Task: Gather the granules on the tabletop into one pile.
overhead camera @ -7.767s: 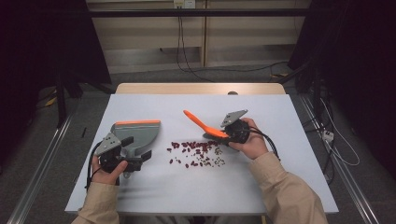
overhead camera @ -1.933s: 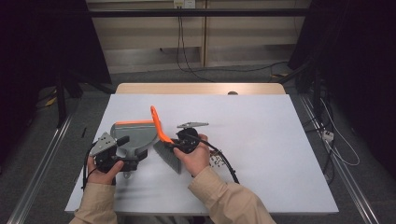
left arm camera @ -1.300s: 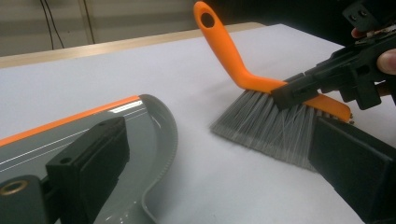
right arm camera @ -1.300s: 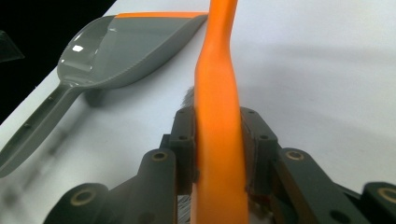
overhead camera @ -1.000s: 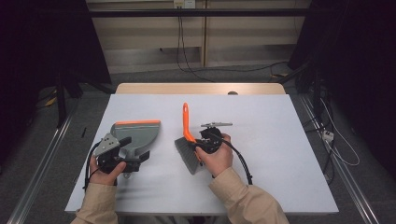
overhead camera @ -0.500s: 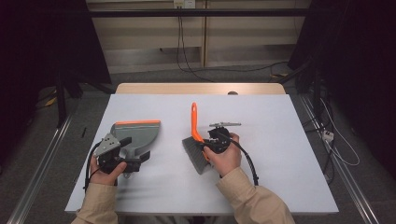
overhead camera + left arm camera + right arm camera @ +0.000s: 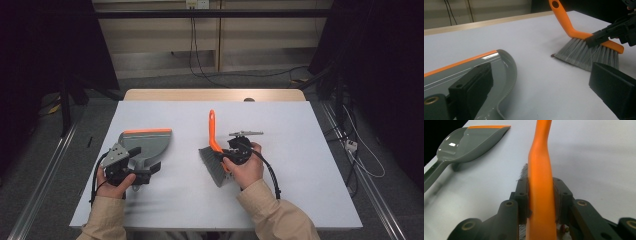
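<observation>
White laminate covers the wide rectangular surface, and as far as the high view shows, its top looks swept: no scatter of crumbs lies across it. Next in size, the grey plastic dustpan with an orange front lip rests flat at the person's left, its lip pointing away from the person; the left tool sits at the pan's handle end, one black pad lying against the pan in the left gripper view, but whether the jaws actually pinch the handle I cannot tell. Well apart to the right, the hand brush with an orange plastic handle and grey bristles stands with its bristles down on the surface and its handle pointing away from the person. The right tool is clamped narrowly on that orange handle, as its own view shows, both pads pressing the handle's sides. Smallest of all, one dark crumb lies at the bristle tips. Judging from this, the sweeping seems mostly finished; that last speck, and setting the brush down, appear to be left.
</observation>
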Available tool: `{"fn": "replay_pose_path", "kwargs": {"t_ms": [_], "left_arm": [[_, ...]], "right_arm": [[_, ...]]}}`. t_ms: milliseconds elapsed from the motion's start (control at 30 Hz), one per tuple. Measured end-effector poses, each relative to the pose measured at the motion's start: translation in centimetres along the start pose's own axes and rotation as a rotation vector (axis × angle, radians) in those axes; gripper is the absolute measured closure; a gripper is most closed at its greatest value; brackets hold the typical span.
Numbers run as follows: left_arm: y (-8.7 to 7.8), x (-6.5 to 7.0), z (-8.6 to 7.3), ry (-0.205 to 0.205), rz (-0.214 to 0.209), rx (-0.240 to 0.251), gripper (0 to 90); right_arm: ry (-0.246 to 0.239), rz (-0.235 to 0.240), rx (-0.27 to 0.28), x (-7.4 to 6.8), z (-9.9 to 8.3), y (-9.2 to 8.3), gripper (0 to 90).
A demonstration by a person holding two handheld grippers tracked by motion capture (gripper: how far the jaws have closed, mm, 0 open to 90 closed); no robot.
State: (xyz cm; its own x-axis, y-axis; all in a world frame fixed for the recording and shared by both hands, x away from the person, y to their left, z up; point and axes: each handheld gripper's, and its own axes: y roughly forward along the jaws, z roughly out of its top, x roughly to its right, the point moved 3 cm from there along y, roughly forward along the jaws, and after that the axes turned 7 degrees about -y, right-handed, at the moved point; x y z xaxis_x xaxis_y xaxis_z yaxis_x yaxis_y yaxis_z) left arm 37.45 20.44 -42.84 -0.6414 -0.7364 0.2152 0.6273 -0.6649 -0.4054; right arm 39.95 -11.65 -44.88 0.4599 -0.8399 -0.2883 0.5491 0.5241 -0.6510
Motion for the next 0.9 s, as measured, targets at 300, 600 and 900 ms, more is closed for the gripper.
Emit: {"fn": "replay_pose_path", "kwargs": {"t_ms": [300,600,900], "left_arm": [[0.0,0.0,0.0,0.001,0.000,0.000,5.1],[0.0,0.0,0.0,0.000,0.000,0.000,5.1],[0.1,0.0,0.0,0.000,-0.003,0.001,5.1]], "right_arm": [[0.013,-0.012,-0.005,0.6,-0.2,-0.6,69.8],[0.019,0.003,0.019,1.0,-0.2,-1.0,70.2],[0.031,0.056,0.104,-0.1,1.9,-1.2,70.9]]}}
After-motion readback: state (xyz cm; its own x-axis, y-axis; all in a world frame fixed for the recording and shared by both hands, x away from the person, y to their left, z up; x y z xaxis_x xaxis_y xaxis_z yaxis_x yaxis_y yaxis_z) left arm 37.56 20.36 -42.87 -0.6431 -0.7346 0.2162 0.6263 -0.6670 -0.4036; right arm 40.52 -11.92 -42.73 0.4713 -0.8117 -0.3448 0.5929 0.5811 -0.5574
